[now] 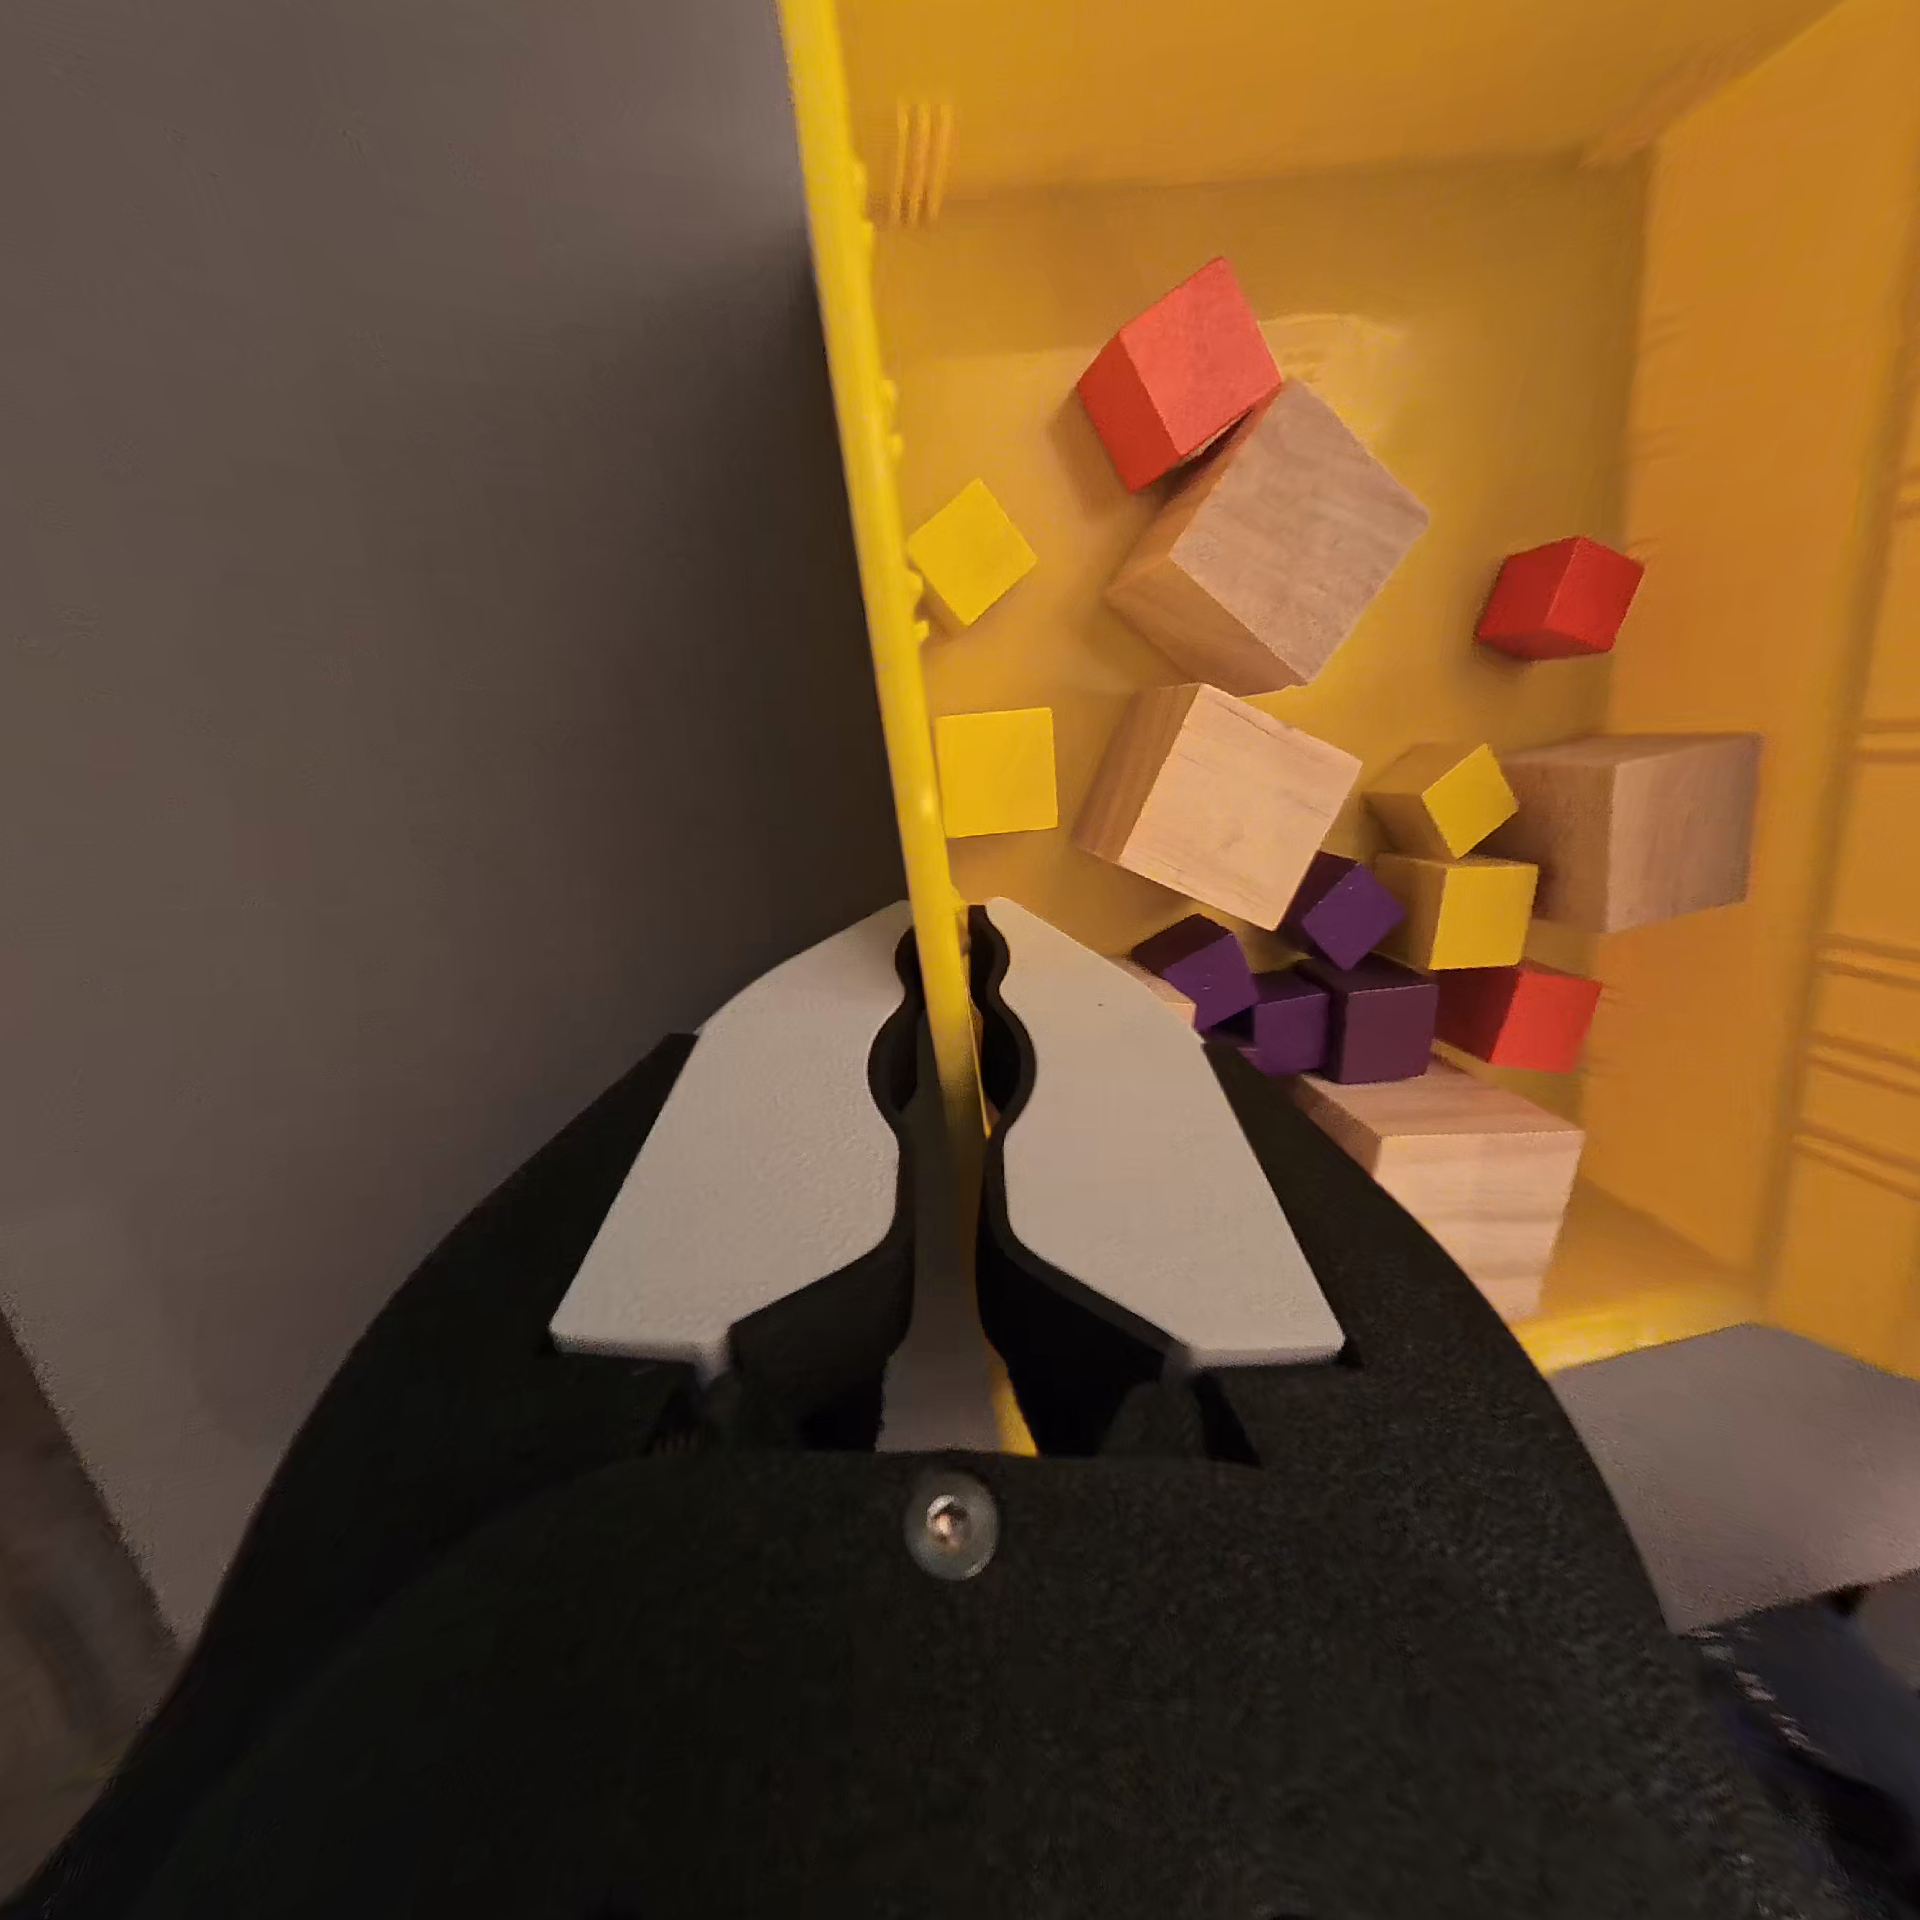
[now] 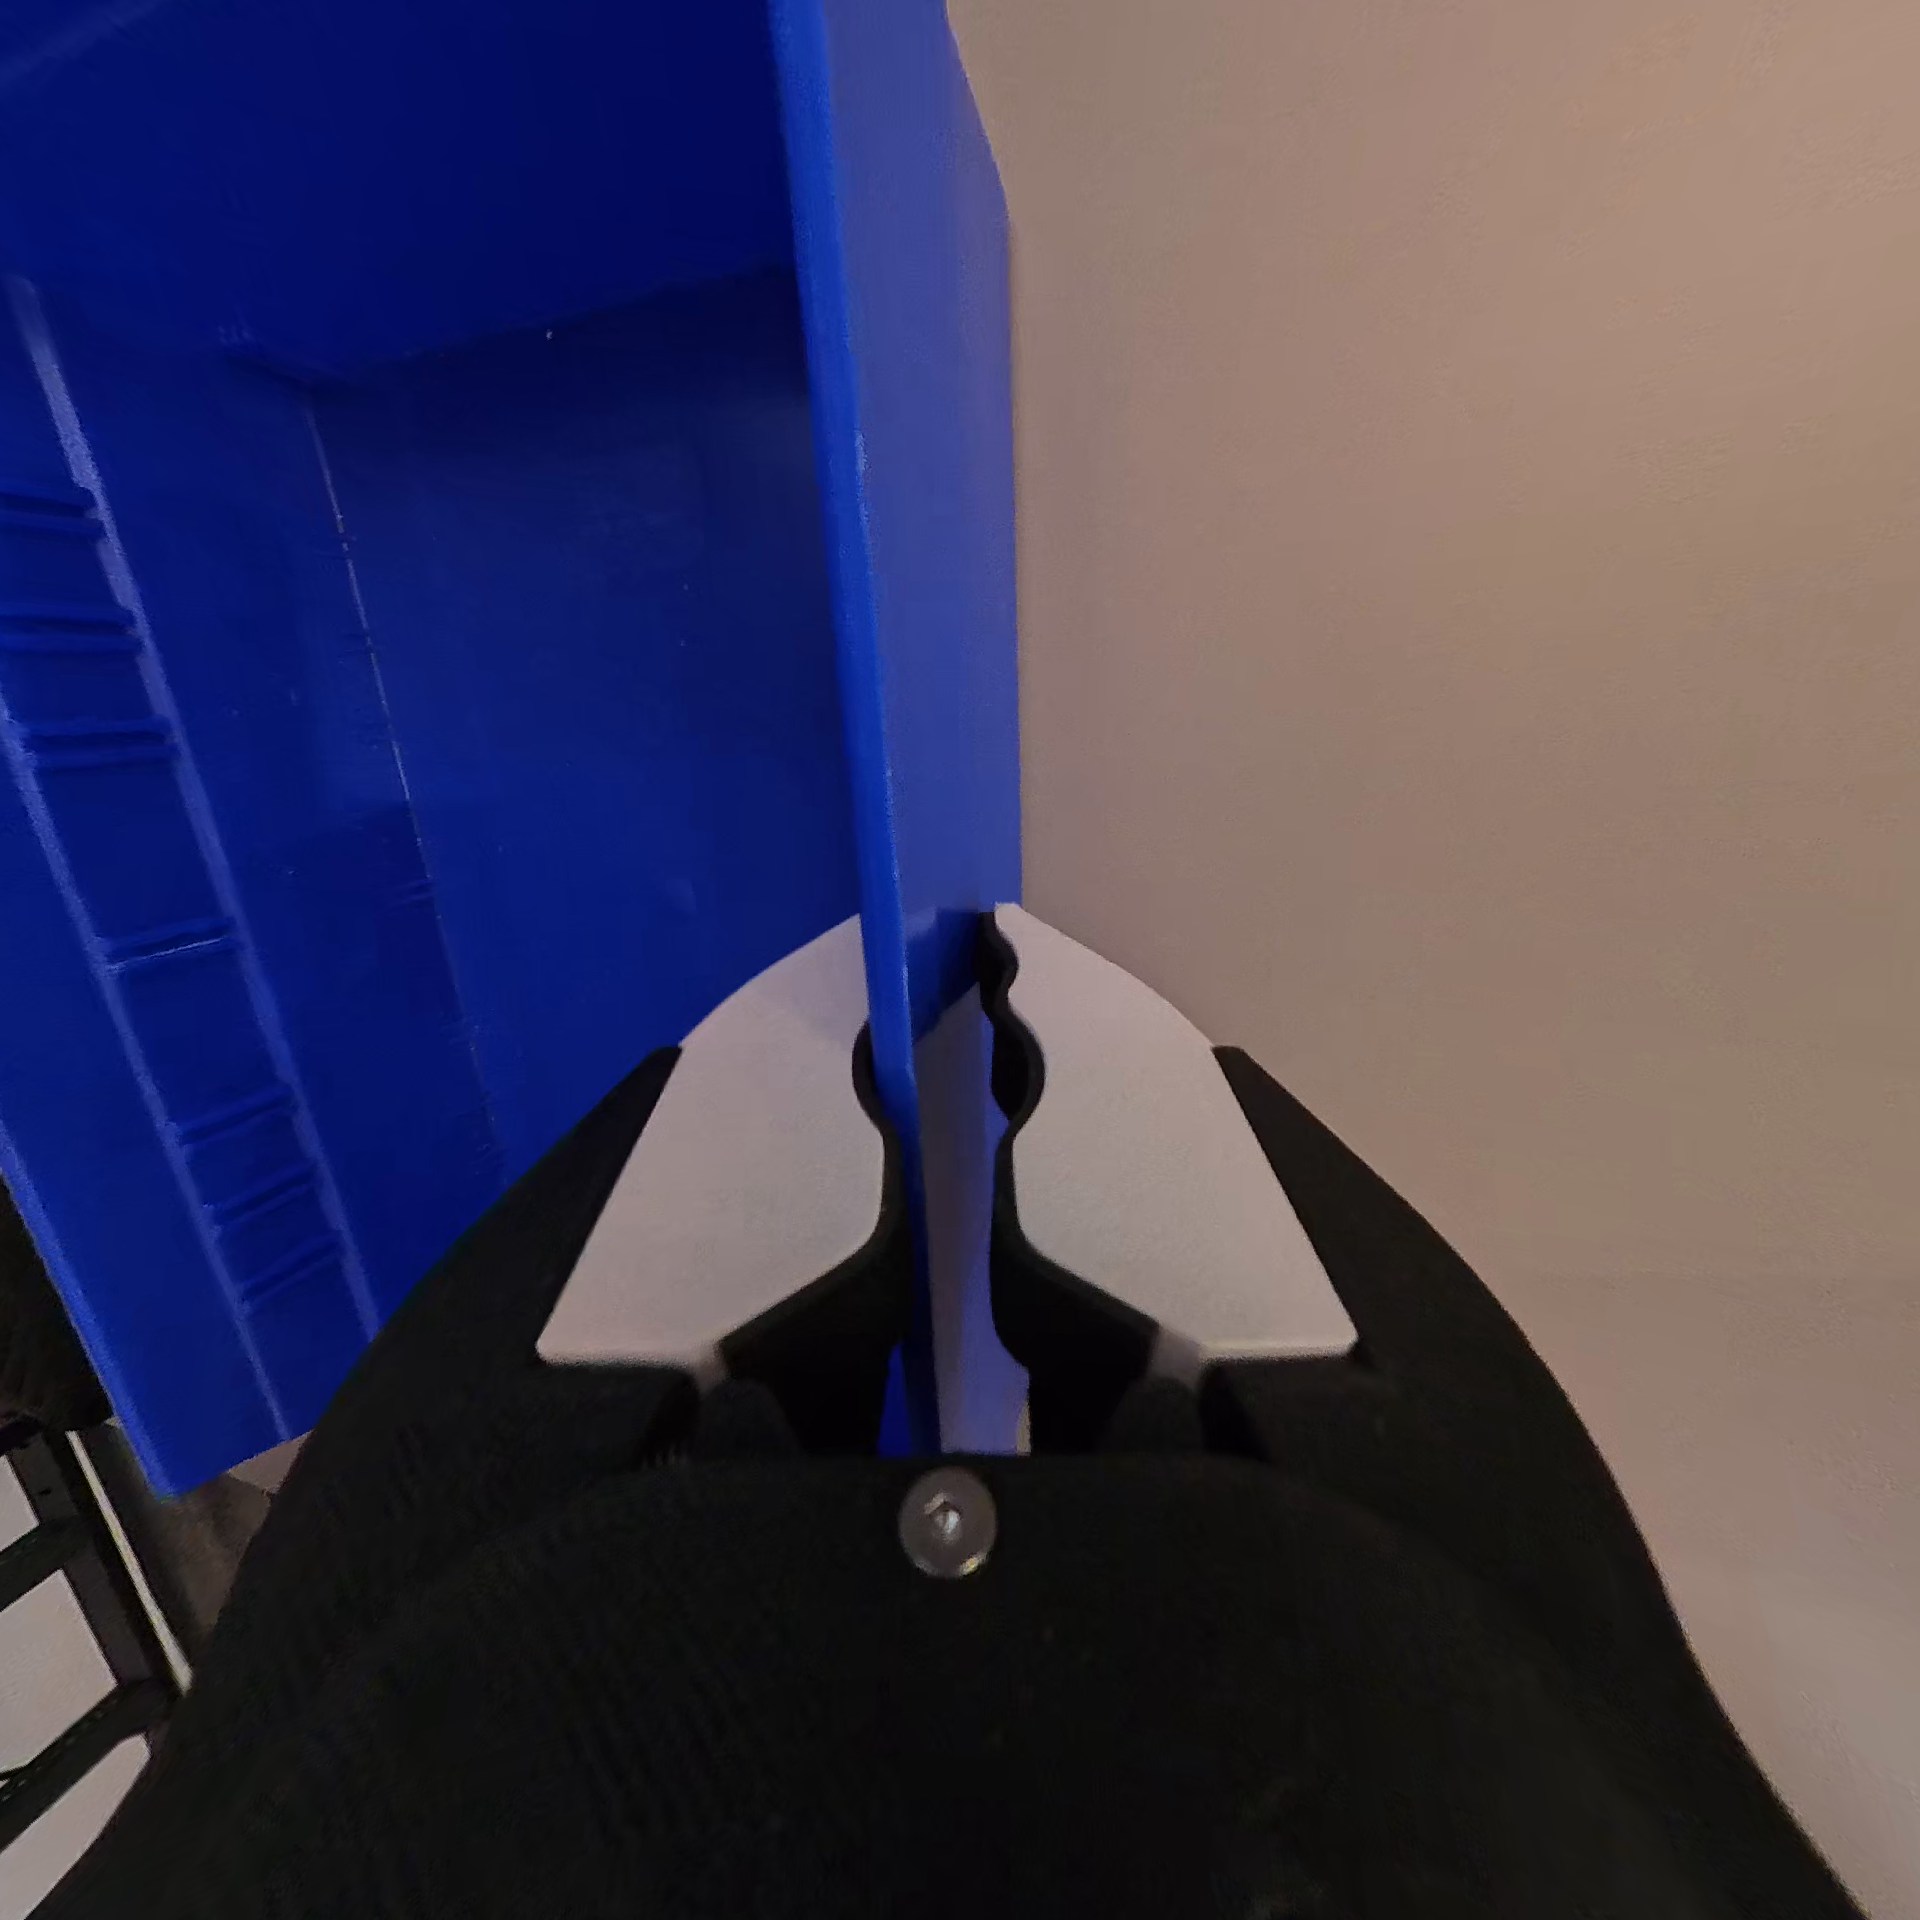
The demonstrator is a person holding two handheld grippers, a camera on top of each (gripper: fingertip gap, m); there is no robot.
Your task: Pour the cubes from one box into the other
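In the left wrist view my left gripper (image 1: 943,920) is shut on the left wall of a yellow box (image 1: 1299,114). Inside it lie several cubes: plain wooden cubes (image 1: 1262,540), red cubes (image 1: 1179,369), yellow cubes (image 1: 995,771) and small purple cubes (image 1: 1377,1013). They are spread over the box floor and bunched toward the near right. In the right wrist view my right gripper (image 2: 940,920) is shut on the right wall of a blue box (image 2: 582,665). The blue box's inside shows no cubes.
A plain grey wall (image 1: 416,520) fills the left of the left wrist view. A beige wall (image 2: 1455,520) fills the right of the right wrist view. A dark metal frame (image 2: 73,1538) shows at the lower left below the blue box.
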